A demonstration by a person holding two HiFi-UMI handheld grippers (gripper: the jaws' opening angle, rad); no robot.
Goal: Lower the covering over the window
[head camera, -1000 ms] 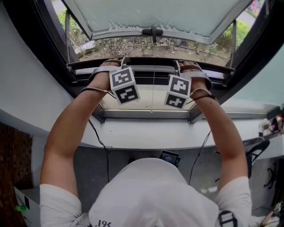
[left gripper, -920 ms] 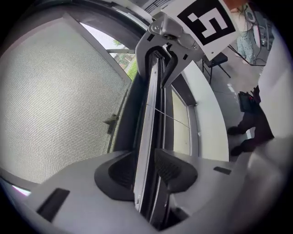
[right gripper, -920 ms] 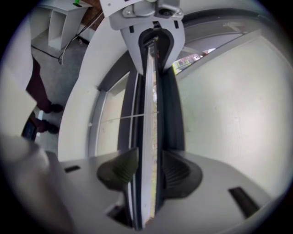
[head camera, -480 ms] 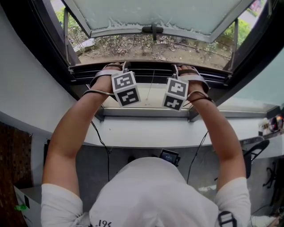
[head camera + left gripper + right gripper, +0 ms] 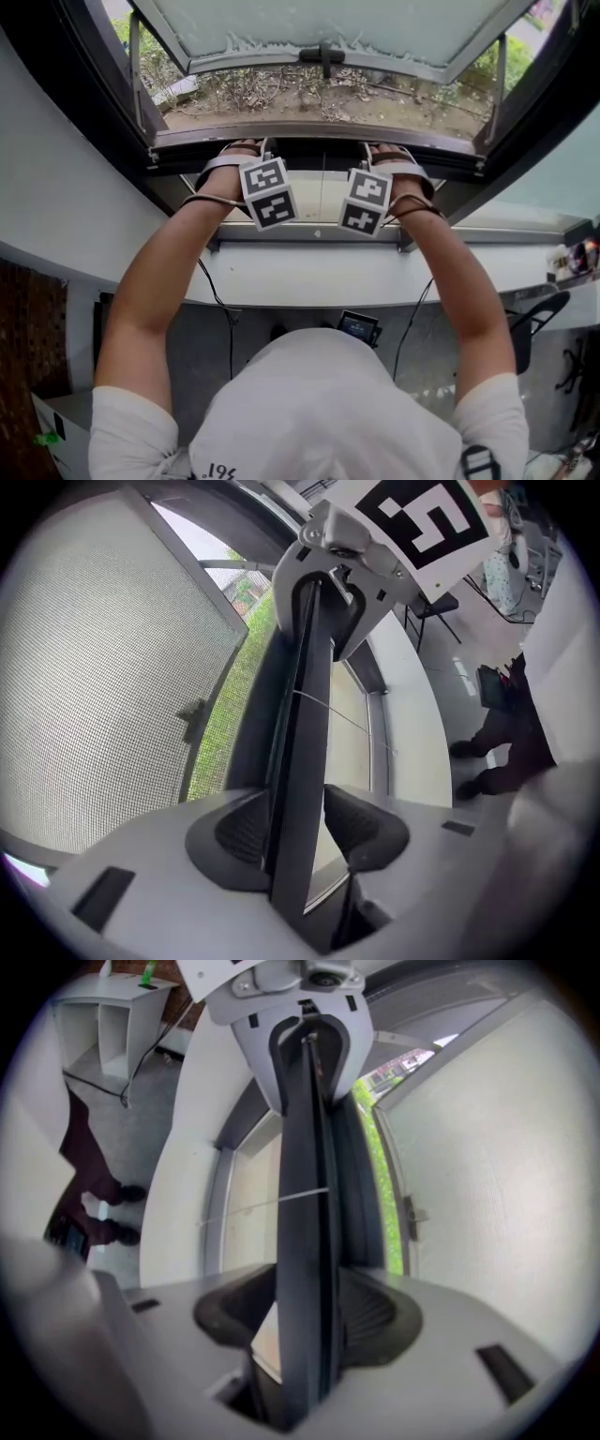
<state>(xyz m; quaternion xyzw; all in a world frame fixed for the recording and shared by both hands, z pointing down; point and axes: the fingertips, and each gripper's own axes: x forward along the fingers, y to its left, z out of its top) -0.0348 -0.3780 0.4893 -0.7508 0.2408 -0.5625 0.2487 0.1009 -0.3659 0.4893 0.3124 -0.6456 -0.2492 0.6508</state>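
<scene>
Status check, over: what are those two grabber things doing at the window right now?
Left gripper, right gripper: fingers opening, blind bar between them. Nothing seen blocking above sill.

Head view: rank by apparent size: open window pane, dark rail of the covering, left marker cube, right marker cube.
1. open window pane: clearly largest, though cropped by the frame.
2. dark rail: long, thin.
3. left marker cube and right marker cube: look alike, so not ranked. Both are nearer the camera.

Left claw [image 5: 302, 825] and right claw [image 5: 305, 1312] both opening now, pads coming off the dark bar [image 5: 305, 714] between them, the two claws a little nearer each other than before
</scene>
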